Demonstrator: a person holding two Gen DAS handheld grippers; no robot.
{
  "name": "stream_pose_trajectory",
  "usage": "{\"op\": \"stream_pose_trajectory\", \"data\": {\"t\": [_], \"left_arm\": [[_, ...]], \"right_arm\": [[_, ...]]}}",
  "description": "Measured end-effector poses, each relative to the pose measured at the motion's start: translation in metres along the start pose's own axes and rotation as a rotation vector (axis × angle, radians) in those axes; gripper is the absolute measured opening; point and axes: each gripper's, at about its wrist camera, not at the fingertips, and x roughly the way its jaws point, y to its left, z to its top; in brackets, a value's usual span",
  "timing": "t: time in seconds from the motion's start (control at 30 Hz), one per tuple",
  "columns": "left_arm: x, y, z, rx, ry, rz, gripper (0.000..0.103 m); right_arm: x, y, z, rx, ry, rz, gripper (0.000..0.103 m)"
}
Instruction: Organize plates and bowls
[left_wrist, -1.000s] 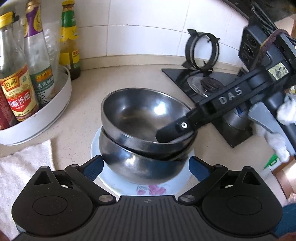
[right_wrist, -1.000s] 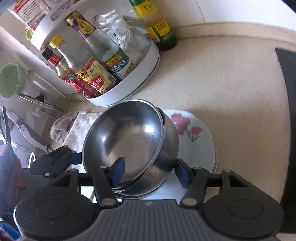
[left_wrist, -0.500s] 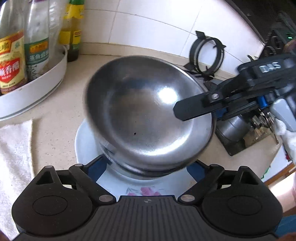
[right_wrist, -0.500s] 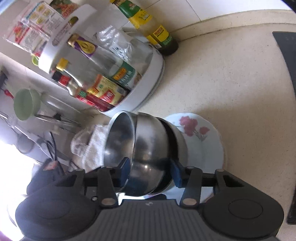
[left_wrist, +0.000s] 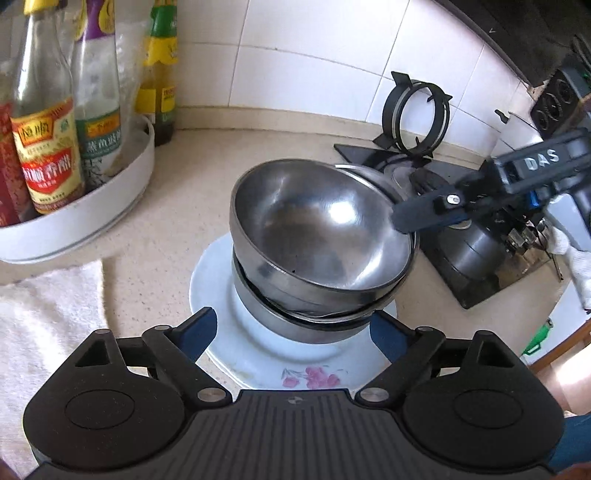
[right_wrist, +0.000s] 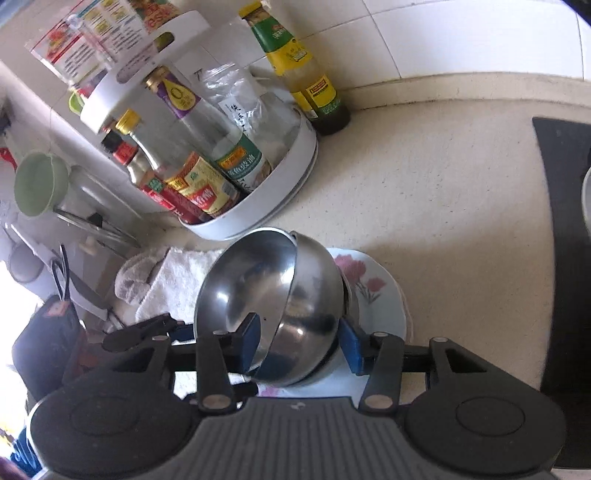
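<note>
Two steel bowls are stacked on a white flowered plate (left_wrist: 258, 354) on the counter. The top bowl (left_wrist: 314, 225) is tilted toward me. My right gripper (right_wrist: 299, 343) has one finger inside the top bowl (right_wrist: 258, 291) and one outside, straddling its rim with a wide gap; no pinch shows. In the left wrist view its finger (left_wrist: 424, 214) lies on the bowl's right rim. The lower bowl (left_wrist: 295, 317) rests on the plate (right_wrist: 376, 295). My left gripper (left_wrist: 291, 328) is open, its fingers on either side of the lower bowl, just above the plate.
A white round rack (left_wrist: 85, 206) of sauce bottles stands at the left, with an oil bottle (right_wrist: 306, 74) by the wall. A white towel (left_wrist: 44, 317) lies left of the plate. A black gas hob (left_wrist: 443, 192) with a pot ring stands at the right.
The top bowl was lifted and tipped steeply half a second ago; it has now come back down onto the lower bowl, still tilted. My left gripper stayed by the plate.
</note>
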Motion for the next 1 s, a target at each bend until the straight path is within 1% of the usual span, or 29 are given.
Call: {"op": "stream_pose_trajectory", "data": {"t": [0.1, 0.17, 0.23, 0.3, 0.37, 0.4, 0.43, 0.47, 0.5, 0.57, 0.6, 0.7, 0.77, 0.83, 0.9, 0.93, 1.0], "left_arm": [[-0.012, 0.0, 0.001, 0.003, -0.033, -0.015, 0.093], [-0.024, 0.005, 0.003, -0.001, -0.066, -0.045, 0.094], [-0.036, 0.011, 0.006, -0.022, -0.11, -0.067, 0.094], [-0.046, 0.019, 0.012, -0.067, -0.175, -0.101, 0.096], [-0.05, 0.028, 0.017, -0.149, -0.24, -0.134, 0.097], [-0.048, 0.031, 0.02, -0.187, -0.257, -0.146, 0.097], [-0.045, 0.032, 0.023, -0.195, -0.257, -0.153, 0.096], [-0.038, 0.029, 0.025, -0.187, -0.248, -0.132, 0.093], [-0.034, 0.026, 0.025, -0.175, -0.235, -0.111, 0.092], [-0.027, 0.018, 0.026, -0.134, -0.201, -0.106, 0.089], [-0.027, 0.015, 0.025, -0.12, -0.197, -0.103, 0.089], [-0.033, 0.011, 0.03, -0.103, -0.227, -0.068, 0.09], [-0.039, 0.015, 0.035, -0.131, -0.265, -0.043, 0.091], [-0.041, 0.02, 0.038, -0.168, -0.307, 0.024, 0.092], [-0.037, 0.023, 0.039, -0.19, -0.344, 0.103, 0.092], [-0.035, 0.025, 0.038, -0.212, -0.352, 0.127, 0.091], [-0.03, 0.028, 0.035, -0.259, -0.357, 0.159, 0.09]], "right_arm": [[-0.013, -0.003, -0.006, 0.012, -0.034, 0.006, 0.067], [-0.014, -0.007, -0.007, 0.044, -0.068, 0.016, 0.067], [-0.013, -0.011, -0.009, 0.057, -0.093, -0.003, 0.067], [-0.008, -0.015, -0.011, 0.075, -0.085, -0.01, 0.068], [0.0, -0.019, -0.015, 0.104, -0.069, 0.003, 0.068], [0.003, -0.022, -0.017, 0.128, -0.062, 0.008, 0.068], [0.005, -0.024, -0.018, 0.141, -0.055, 0.022, 0.068], [0.007, -0.025, -0.018, 0.139, -0.057, 0.024, 0.068], [0.008, -0.026, -0.018, 0.143, -0.066, 0.016, 0.068], [0.01, -0.026, -0.016, 0.145, -0.057, 0.026, 0.068], [0.009, -0.024, -0.016, 0.136, -0.063, 0.021, 0.068], [-0.001, -0.022, -0.012, 0.127, -0.089, 0.035, 0.068], [-0.013, -0.024, -0.01, 0.144, -0.138, 0.042, 0.068], [-0.021, -0.025, -0.008, 0.155, -0.19, 0.006, 0.068], [-0.019, -0.025, -0.008, 0.144, -0.194, -0.048, 0.068], [-0.016, -0.026, -0.01, 0.145, -0.187, -0.074, 0.068], [-0.011, -0.028, -0.014, 0.144, -0.159, -0.087, 0.068]]}}
